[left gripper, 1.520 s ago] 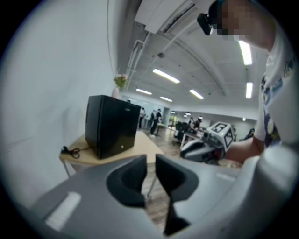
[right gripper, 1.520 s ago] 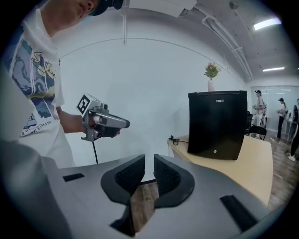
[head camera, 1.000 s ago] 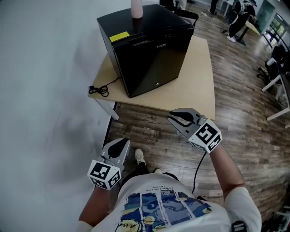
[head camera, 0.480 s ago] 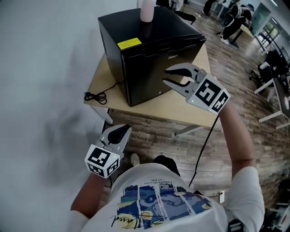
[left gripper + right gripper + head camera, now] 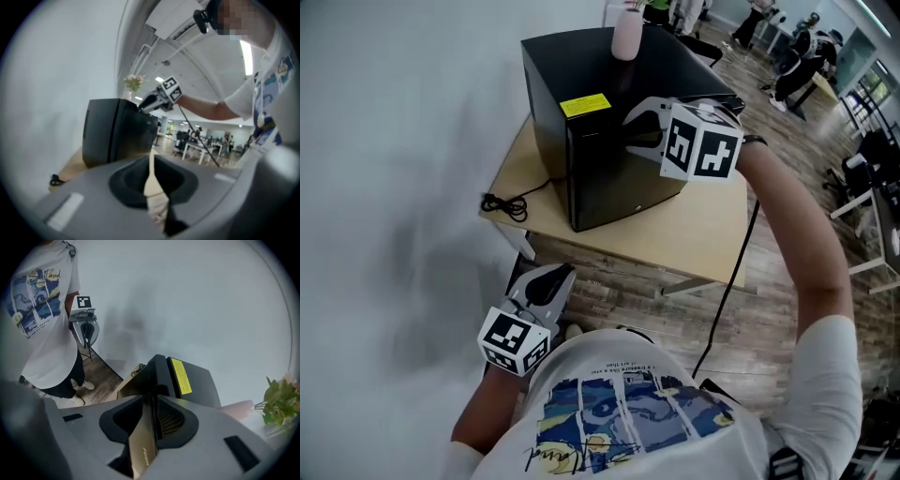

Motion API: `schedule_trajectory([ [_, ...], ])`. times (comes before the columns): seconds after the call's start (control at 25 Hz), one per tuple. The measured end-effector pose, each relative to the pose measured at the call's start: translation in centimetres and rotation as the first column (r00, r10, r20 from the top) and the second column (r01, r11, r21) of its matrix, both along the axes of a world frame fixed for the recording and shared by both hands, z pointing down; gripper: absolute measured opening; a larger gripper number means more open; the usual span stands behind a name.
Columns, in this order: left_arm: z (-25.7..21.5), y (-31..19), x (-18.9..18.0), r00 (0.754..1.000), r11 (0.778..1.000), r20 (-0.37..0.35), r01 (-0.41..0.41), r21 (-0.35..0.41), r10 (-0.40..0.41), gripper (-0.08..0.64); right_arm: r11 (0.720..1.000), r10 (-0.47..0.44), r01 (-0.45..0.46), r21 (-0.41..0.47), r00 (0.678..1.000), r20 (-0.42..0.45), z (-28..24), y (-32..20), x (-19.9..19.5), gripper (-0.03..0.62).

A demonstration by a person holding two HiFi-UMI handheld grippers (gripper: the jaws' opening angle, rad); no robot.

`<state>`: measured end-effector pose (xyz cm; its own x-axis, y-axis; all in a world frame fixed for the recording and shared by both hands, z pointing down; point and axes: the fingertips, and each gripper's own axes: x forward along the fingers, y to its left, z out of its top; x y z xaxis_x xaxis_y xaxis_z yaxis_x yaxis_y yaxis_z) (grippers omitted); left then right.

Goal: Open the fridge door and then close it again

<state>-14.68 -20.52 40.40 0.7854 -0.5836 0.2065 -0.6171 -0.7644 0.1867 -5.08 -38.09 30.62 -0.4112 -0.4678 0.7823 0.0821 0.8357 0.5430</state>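
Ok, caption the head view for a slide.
Right gripper, jaws opening astride the fridge door's top edge; left gripper shut, low.

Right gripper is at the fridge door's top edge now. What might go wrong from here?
1. The right gripper is opening its jaws around the top edge of the door; it may slip off when pulling.
2. A hard tug might rock the fridge and topple the pink vase on top.
3. The left gripper hangs low, so nothing braces the fridge against sliding on the table.

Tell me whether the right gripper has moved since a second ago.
Yes. The right gripper went from in front of the table up to the fridge, whose door edge sits between its opening jaws.
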Motion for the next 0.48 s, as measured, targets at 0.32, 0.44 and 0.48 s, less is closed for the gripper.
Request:
schedule_trajectory([
  [0.32,0.2,-0.5,-0.1,0.999,0.999,-0.002,0.035,-0.003,-0.035,0.034,0.999,-0.041,0.037,-0.027,0.989,-0.142,1.6,-0.7,-0.6,0.064],
  [0.44,0.2,-0.8,-0.2,0.999,0.999,-0.002,0.038,-0.003,-0.038,0.034,0.999,-0.037,0.032,-0.036,0.985,-0.169,1.6,-0.8,-0.7,0.058],
  [0.48,0.2,-0.9,-0.2,0.999,0.999,-0.002,0.037,-0.004,-0.037,0.034,0.999,-0.036,0.029,-0.039,0.984,-0.172,1.6,-0.7,-0.7,0.057],
])
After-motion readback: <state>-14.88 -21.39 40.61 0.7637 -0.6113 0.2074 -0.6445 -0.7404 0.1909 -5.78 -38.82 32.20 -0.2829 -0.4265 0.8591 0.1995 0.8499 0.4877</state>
